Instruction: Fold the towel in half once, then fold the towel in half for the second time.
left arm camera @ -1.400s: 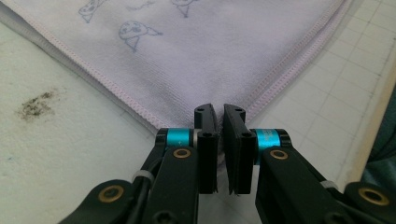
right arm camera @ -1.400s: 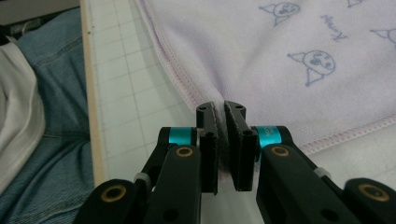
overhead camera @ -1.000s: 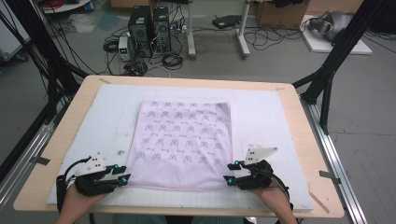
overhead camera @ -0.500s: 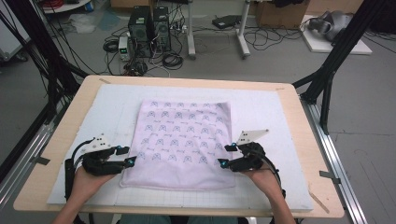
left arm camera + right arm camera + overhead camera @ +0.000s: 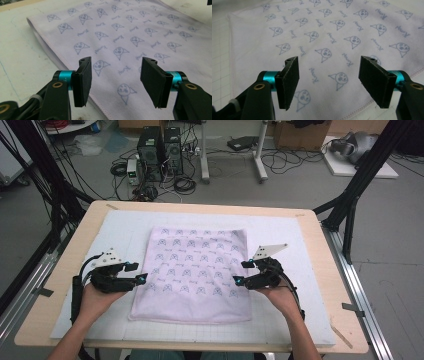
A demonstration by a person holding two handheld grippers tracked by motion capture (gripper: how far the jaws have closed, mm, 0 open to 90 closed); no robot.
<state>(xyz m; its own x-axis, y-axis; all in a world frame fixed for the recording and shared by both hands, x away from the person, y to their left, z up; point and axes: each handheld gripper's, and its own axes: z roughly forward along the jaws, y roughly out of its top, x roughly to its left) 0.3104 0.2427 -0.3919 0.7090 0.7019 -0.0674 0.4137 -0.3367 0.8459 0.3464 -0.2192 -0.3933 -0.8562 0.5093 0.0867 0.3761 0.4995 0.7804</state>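
Note:
A folded pale lilac cloth (image 5: 192, 272) printed with small blue figures lies flat on the white mat, near the table's front. My left gripper (image 5: 141, 279) hovers at the cloth's left edge, tips pointing right over the hem. Its jaws have just been opening and stand open above the cloth (image 5: 117, 47), with nothing between the pads. My right gripper (image 5: 237, 281) hovers over the right edge, tips pointing left. Its jaws have also just been opening and stand open over the print (image 5: 324, 42), gripping nothing.
A white gridded mat (image 5: 120, 230) covers most of the wooden table (image 5: 320, 240). Black frame legs stand at both sides. Computer towers (image 5: 160, 150) and cables lie on the floor beyond the far edge. Bare mat surrounds the cloth on all sides.
Both grippers have let go of the cloth's near corners, opened, and moved away from the front edge along the cloth's sides, a little higher. The cloth now lies flat and still.

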